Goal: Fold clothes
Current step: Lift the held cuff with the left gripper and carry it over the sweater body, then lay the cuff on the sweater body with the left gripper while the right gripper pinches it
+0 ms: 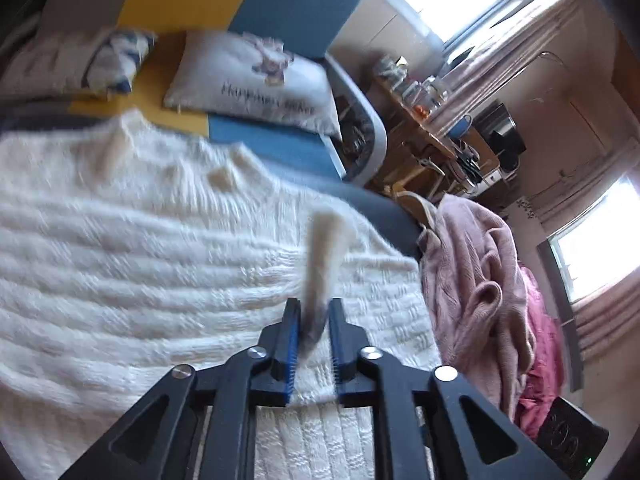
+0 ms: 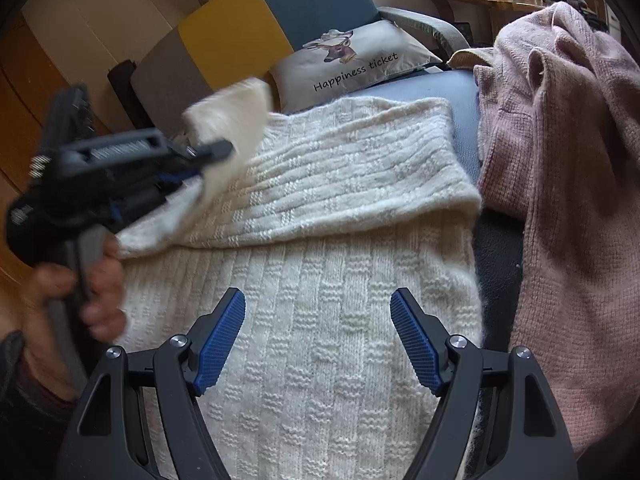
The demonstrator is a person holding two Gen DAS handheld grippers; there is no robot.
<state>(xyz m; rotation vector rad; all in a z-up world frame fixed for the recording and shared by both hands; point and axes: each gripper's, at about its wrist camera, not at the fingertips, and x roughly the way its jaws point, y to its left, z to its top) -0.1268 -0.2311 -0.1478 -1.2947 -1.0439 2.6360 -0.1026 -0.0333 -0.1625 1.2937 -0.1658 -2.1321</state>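
Note:
A cream knitted sweater (image 2: 320,320) lies flat on the sofa, with one part folded across its upper half (image 2: 360,168). It also fills the left wrist view (image 1: 140,248). My left gripper (image 1: 314,312) is shut on a cream sleeve end (image 1: 326,248) and holds it up above the sweater. In the right wrist view the left gripper (image 2: 216,152) shows at the left, held in a hand, with the sleeve (image 2: 236,120) lifted. My right gripper (image 2: 318,312) is open and empty, low over the sweater's lower body.
A pink knitted garment (image 2: 560,160) is heaped at the sweater's right, also in the left wrist view (image 1: 476,280). A printed cushion (image 2: 352,60) leans on the blue and yellow sofa back (image 2: 240,28). A cluttered wooden desk (image 1: 432,120) stands beyond the armrest.

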